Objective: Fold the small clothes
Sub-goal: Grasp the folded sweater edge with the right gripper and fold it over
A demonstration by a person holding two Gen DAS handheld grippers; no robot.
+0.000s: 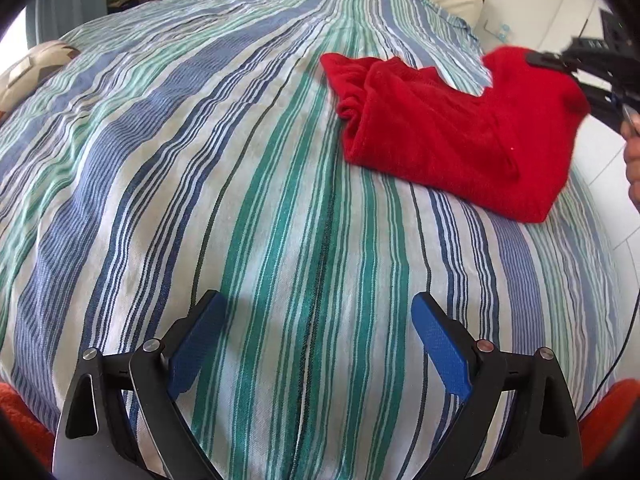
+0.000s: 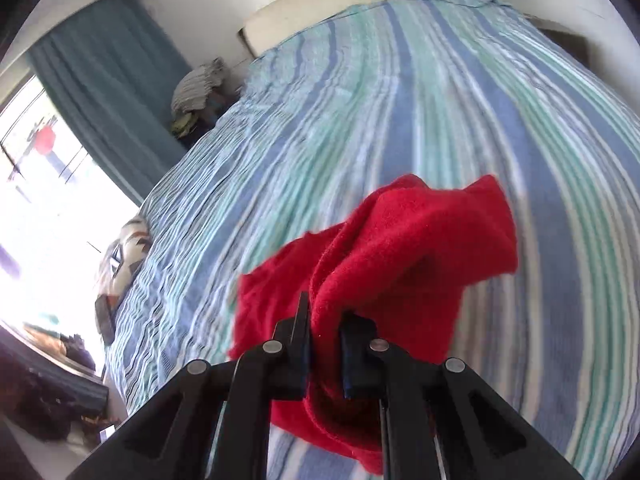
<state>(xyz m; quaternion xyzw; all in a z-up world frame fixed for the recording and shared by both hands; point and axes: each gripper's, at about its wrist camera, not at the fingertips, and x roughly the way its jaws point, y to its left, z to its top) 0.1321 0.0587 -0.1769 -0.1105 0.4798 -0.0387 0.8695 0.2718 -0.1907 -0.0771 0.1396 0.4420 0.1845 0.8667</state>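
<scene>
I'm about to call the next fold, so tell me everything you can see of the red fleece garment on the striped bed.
The red fleece garment is soft, fuzzy and plain, with no print visible. It lies partly folded on the blue, green and white striped bedspread, a rolled tubular end pointing toward the pillows. Its near corner is lifted off the bed and bunched, pinched between the black fingers of the right gripper, which is shut on it. The left gripper is open, apart from it.

A red fleece garment [image 1: 452, 136] is seen partly folded on the striped bed cover [image 1: 240, 200], toward its right side. One end lies bunched and flat, while the other end is lifted off the bed, its fabric gathered into a raised fold.
</scene>
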